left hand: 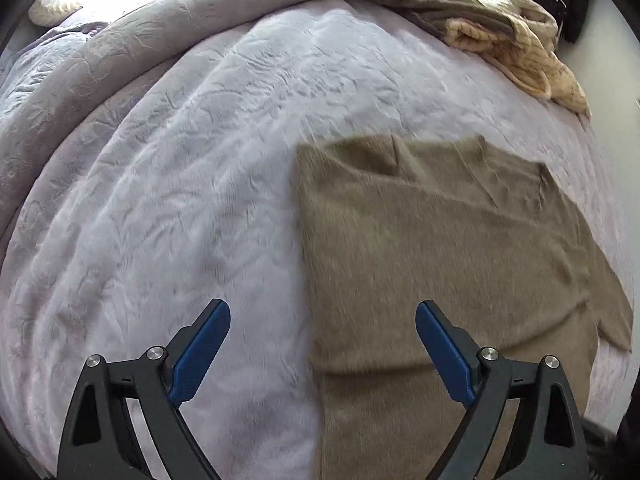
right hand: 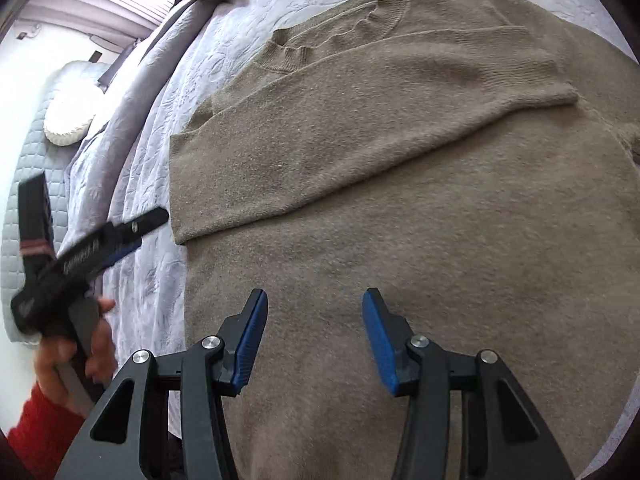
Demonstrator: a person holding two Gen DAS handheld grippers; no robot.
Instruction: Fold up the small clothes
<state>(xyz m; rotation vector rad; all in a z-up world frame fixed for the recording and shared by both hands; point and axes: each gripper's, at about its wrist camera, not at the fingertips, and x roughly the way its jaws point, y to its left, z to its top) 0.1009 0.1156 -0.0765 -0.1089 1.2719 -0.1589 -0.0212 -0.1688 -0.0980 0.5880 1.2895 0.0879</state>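
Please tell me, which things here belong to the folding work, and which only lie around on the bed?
For the job:
- brown sweater, one sleeve folded across it
- left tongs, open, empty
- right tongs, open, empty

Only lying around:
- crumpled beige blanket
- round cushion
- grey quilt under the sweater

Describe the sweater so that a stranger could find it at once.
On the wide lilac bedspread lies one flat garment, the brown knit sweater, with one sleeve folded across its chest. Unlike the crumpled beige blanket at the bed's far edge, it is smooth and spread out.
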